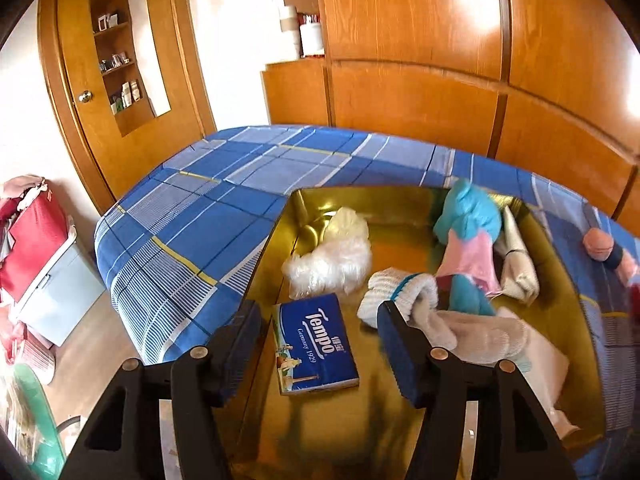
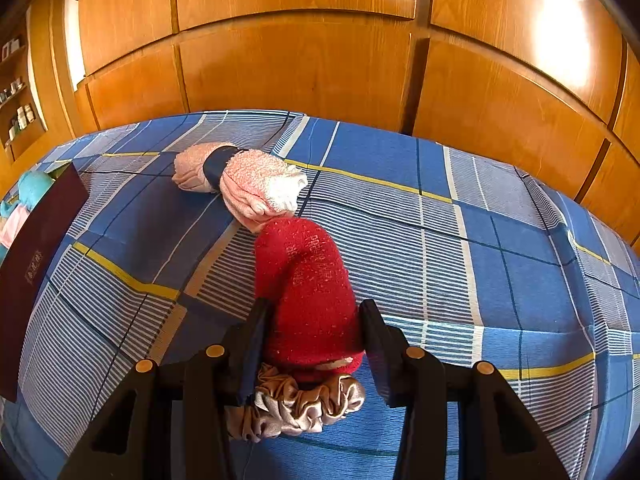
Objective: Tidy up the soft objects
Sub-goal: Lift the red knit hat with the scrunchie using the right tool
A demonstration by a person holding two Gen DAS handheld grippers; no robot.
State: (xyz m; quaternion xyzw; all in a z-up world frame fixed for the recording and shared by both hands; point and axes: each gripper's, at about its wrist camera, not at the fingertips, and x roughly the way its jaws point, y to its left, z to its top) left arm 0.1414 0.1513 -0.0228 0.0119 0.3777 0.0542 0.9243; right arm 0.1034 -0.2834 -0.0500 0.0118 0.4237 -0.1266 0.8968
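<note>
- Left wrist view: a bed (image 1: 208, 216) with a blue plaid sheet is carrying a gold-lined box (image 1: 404, 216) that is holding a tissue pack (image 1: 314, 346), white fluff (image 1: 332, 256) and socks (image 1: 408, 300). The left gripper (image 1: 316, 352) is hovering released and empty above the pack.
- Right wrist view: the right gripper (image 2: 314, 328) is clamping a fuzzy red sock (image 2: 306, 292) above a satin scrunchie (image 2: 300, 404); a banded pink towel roll (image 2: 244, 184) is lying beyond. Lifting the sock clear of the scrunchie before carrying it boxward looks wise.

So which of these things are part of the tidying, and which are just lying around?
Part of the job:
- red rolled cloth in the right tool
- pink rolled towel
- white sock
- gold box
- satin scrunchie

Just lying about:
- red bag
- shelf bottles
</note>
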